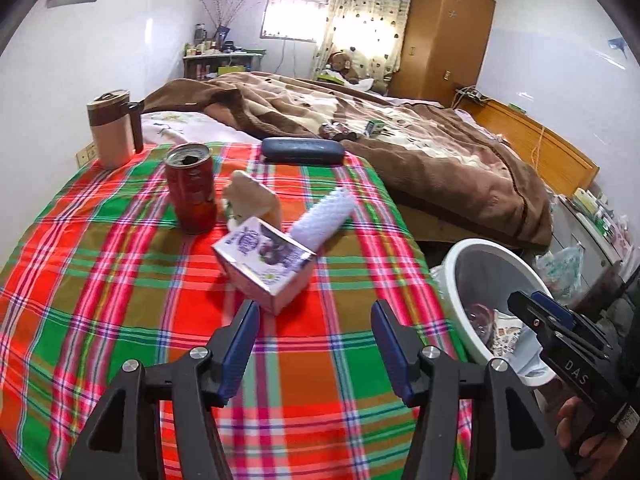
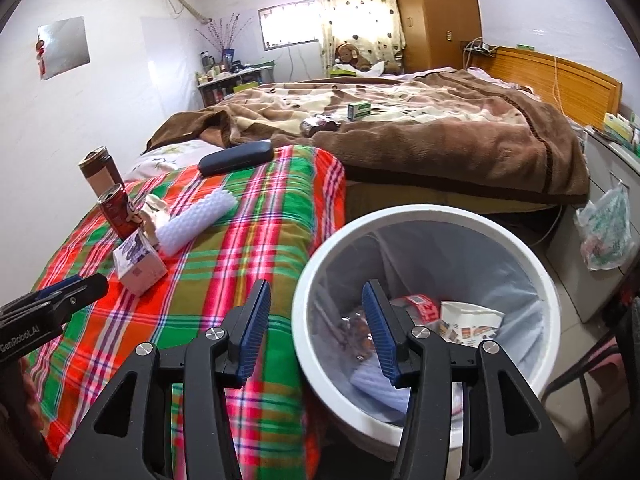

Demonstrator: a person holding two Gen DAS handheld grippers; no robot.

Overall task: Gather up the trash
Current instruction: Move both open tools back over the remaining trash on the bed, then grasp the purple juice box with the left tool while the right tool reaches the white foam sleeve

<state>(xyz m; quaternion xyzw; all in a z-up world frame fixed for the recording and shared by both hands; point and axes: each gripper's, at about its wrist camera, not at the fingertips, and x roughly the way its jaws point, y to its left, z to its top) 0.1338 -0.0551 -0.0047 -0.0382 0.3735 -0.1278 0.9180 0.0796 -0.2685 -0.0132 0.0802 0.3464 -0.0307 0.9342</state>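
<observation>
On the plaid-covered table point(image 1: 100, 288) lie a purple-and-white carton point(image 1: 266, 266), a red can point(image 1: 191, 188), a crumpled beige wrapper point(image 1: 252, 200) and a white foam sleeve point(image 1: 323, 216). My left gripper point(image 1: 314, 316) is open and empty, just short of the carton. My right gripper point(image 2: 316, 300) is open and empty over the near rim of the white trash bin point(image 2: 532, 268), which holds several scraps. The carton point(image 2: 138, 270), can point(image 2: 118, 210) and sleeve point(image 2: 196, 220) also show in the right wrist view. The bin point(image 1: 454, 276) shows right of the table in the left wrist view.
A beige thermos mug point(image 1: 112, 128) and a dark glasses case point(image 1: 302, 150) stand at the table's far edge. A bed with a brown blanket point(image 1: 420, 148) lies behind. A plastic bag point(image 2: 606, 236) hangs on a cabinet right of the bin.
</observation>
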